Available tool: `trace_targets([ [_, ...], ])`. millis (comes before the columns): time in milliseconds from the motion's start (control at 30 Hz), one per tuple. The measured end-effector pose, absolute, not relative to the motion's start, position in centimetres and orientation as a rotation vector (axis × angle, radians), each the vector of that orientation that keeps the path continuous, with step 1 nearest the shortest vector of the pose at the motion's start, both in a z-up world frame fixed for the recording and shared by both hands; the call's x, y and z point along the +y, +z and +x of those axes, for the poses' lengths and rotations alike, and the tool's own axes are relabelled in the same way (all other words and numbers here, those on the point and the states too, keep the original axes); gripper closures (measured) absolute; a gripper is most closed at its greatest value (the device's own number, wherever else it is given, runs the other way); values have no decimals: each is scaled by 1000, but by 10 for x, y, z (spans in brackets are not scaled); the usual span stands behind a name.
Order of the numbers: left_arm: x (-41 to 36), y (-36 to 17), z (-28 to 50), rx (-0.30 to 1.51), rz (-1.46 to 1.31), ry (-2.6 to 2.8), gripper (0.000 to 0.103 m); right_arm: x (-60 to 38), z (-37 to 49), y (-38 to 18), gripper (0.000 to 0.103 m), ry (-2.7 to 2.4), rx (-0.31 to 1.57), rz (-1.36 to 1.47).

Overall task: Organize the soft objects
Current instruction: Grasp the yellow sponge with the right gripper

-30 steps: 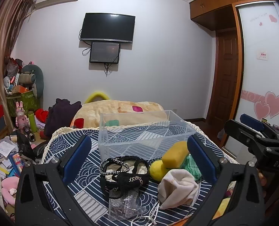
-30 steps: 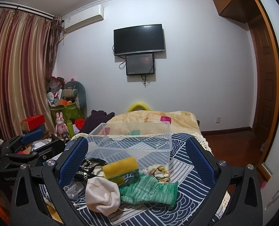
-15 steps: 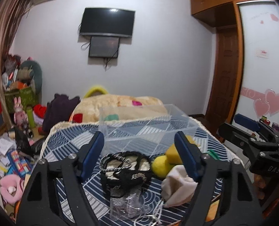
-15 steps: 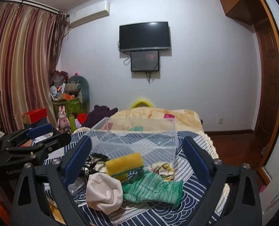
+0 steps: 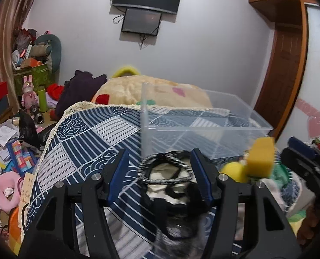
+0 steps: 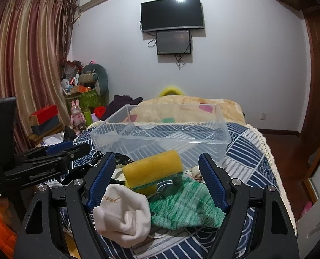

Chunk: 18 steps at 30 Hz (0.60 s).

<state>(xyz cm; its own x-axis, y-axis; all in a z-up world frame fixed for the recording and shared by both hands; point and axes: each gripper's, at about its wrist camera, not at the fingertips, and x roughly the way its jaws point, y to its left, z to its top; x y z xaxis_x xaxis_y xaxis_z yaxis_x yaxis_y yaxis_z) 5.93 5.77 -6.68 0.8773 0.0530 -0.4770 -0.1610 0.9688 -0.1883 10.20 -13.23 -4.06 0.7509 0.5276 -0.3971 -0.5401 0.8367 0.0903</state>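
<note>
clear bin (image 6: 160,138) holds nothing visible, so sorting looks not yet begun. left of the bin's near wall: left gripper (image 5: 160,177), jaws parted, nothing gripped, straddling a black-and-cream pouch (image 5: 170,185) with braided cord. in front of the bin: white cloth (image 6: 123,211), yellow sponge (image 6: 152,169), green knit (image 6: 186,202), all on the patterned cover. right gripper (image 6: 157,181) held low, fingers wide, bracketing the sponge, not touching.

The left gripper (image 5: 160,172) is held low, jaws parted. The right gripper (image 6: 156,180) sits level – its jaws spread wider.
</note>
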Motion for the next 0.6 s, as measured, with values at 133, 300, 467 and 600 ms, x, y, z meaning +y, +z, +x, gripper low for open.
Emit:
trace_targets([
  [133, 68, -81, 71, 519, -241, 153, 48, -125, 109, -41, 26, 590, 442, -31],
  [300, 76, -98, 79, 572, -285, 129, 54, -117, 119, -48, 23, 587, 470, -51],
  [467, 76, -103, 82, 581, -304, 106, 59, -111, 126, -58, 19, 591, 512, -55],
  [600, 75, -106, 84, 598, -328, 70, 76, -108, 127, -61, 20, 586, 515, -72],
])
